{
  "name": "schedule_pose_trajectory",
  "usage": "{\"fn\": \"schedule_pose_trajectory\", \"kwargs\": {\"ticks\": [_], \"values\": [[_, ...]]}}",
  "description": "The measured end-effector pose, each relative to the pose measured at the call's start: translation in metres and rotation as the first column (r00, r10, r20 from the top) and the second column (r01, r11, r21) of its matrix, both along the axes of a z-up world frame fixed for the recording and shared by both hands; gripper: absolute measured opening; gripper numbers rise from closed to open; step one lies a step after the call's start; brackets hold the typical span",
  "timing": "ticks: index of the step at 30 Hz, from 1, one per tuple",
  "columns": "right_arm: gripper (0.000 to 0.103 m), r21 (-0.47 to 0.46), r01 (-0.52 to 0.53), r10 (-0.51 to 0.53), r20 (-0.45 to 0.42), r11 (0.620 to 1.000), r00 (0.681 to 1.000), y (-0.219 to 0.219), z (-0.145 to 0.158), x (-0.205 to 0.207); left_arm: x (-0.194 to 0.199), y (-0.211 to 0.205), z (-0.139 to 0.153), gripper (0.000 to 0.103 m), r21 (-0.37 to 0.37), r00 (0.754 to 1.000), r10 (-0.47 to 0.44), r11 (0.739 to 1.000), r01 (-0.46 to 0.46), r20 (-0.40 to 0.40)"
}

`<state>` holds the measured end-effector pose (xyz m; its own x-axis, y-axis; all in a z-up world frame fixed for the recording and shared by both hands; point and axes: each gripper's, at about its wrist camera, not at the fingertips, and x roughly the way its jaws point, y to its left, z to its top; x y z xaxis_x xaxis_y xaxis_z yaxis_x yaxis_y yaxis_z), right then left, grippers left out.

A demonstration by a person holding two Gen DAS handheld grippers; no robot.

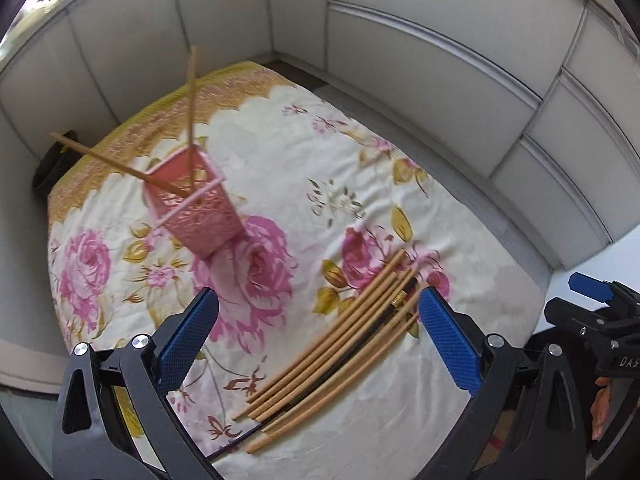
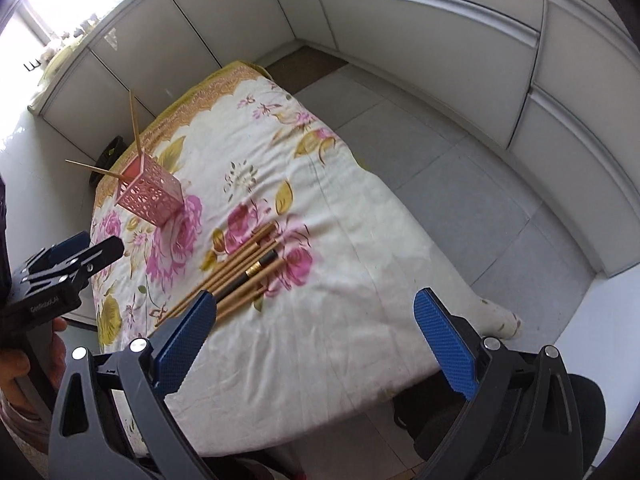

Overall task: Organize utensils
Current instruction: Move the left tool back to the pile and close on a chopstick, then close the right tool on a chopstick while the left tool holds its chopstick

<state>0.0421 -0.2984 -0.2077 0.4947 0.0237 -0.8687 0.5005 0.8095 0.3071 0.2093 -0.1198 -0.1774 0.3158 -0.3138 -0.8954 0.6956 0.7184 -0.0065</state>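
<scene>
Left gripper (image 1: 319,322) and right gripper (image 2: 316,326) both gape wide and empty above the loose bundle of tan wooden chopsticks (image 1: 332,344), apparently positioned to pick from it, the pink perforated holder (image 1: 196,204) standing beyond it with two chopsticks inside.

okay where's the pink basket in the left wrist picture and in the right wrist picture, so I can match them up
Left wrist view: the pink basket stands left of centre on the floral cloth, two chopsticks leaning out of it.
Right wrist view: the pink basket is at the left, near the cloth's yellow border.
Shared landmark: the pile of chopsticks lying on the cloth, with one black chopstick among them.
</scene>
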Motion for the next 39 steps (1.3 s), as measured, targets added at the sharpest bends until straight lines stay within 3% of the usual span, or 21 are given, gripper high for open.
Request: {"fn": "schedule_pose_trajectory", "kwargs": {"ticks": [4, 7, 10, 13, 16, 20, 22, 25, 30, 33, 36, 39], "values": [[0.096, 0.023, -0.019, 0.02, -0.043, 1.0, 0.999, 0.002, -0.014, -0.009, 0.004, -0.047, -0.021, 0.096, 0.088, 0.985, -0.142, 0.985, 0.15, -0.095], [0.096, 0.039, -0.038, 0.04, -0.055, 0.998, 0.998, 0.004, -0.021, -0.011, 0.005, -0.081, -0.043, 0.093, 0.183, 0.959, -0.241, 0.946, 0.267, -0.15], [0.096, 0.05, -0.056, 0.059, -0.063, 0.997, 0.996, 0.007, -0.024, -0.009, 0.009, -0.104, -0.067, 0.072, 0.264, 0.934, -0.289, 0.903, 0.339, -0.213], [0.096, 0.068, -0.065, 0.07, -0.069, 0.996, 0.995, 0.008, -0.028, -0.006, 0.016, -0.115, -0.088, 0.049, 0.313, 0.919, -0.286, 0.877, 0.365, -0.27], [0.096, 0.079, -0.07, 0.075, -0.072, 0.994, 0.995, 0.008, -0.032, -0.004, 0.024, -0.121, -0.102, 0.039, 0.313, 0.91, -0.267, 0.877, 0.366, -0.317], [0.096, 0.085, -0.067, 0.074, -0.082, 0.994, 0.994, 0.006, -0.036, 0.0, 0.029, -0.127, -0.111, 0.036, 0.302, 0.903, -0.273, 0.876, 0.376, -0.332], [0.096, 0.089, -0.062, 0.069, -0.084, 0.994, 0.994, 0.005, -0.036, 0.002, 0.031, -0.13, -0.113, 0.026, 0.291, 0.897, -0.277, 0.877, 0.382, -0.345], [0.096, 0.088, -0.058, 0.066, -0.089, 0.994, 0.994, 0.004, -0.039, 0.004, 0.034, -0.138, -0.118, 0.02, 0.292, 0.893, -0.279, 0.874, 0.388, -0.352], [0.096, 0.089, -0.056, 0.065, -0.103, 0.994, 0.993, 0.003, -0.043, 0.008, 0.033, -0.144, -0.133, 0.014, 0.326, 0.893, -0.274, 0.859, 0.394, -0.358], [0.096, 0.093, -0.053, 0.063, -0.11, 0.994, 0.992, 0.002, -0.045, 0.011, 0.027, -0.146, -0.134, 0.013, 0.318, 0.897, -0.279, 0.864, 0.391, -0.343], [0.096, 0.107, -0.052, 0.064, -0.114, 0.993, 0.991, 0.003, -0.045, 0.018, 0.026, -0.14, -0.135, 0.012, 0.288, 0.908, -0.246, 0.892, 0.349, -0.338], [0.096, 0.141, -0.043, 0.062, -0.135, 0.989, 0.989, 0.003, -0.049, 0.029, 0.035, -0.117, -0.117, 0.012, 0.231, 0.936, -0.197, 0.935, 0.268, -0.291]]}}
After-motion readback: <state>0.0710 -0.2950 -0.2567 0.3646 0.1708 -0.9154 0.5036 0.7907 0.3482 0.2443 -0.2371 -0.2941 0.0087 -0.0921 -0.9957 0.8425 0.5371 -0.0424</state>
